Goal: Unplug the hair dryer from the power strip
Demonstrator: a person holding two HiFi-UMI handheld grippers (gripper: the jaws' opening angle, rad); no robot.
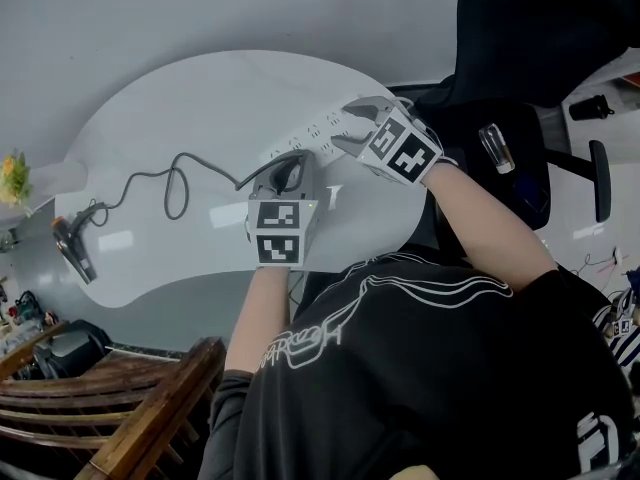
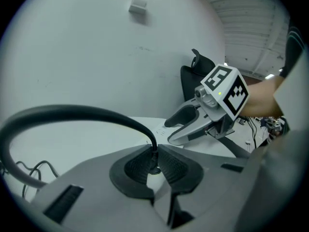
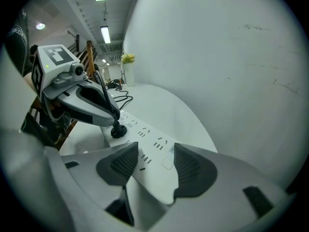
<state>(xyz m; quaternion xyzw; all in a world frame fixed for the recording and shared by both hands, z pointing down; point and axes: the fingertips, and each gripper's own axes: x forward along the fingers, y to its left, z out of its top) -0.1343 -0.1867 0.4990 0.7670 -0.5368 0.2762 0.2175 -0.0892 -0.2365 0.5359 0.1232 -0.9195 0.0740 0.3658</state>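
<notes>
Hair dryer [image 1: 75, 246] lies at the left edge of the glossy white table [image 1: 200, 93], well apart from the power strip [image 1: 318, 133]. Its rubbery black cord [image 1: 175, 183] loops over to a round plug [image 3: 118, 129], not yet pulled. Left claw [image 2: 154, 166] is clamped on the plug's ribbed neck. Right claw [image 3: 153, 166] pinches the strip's end w/ ribbed pads. Risks: thin neck slips thru pads, or the smooth hard-plastic strip lifts w/ the plug if the right grip's weak.
</notes>
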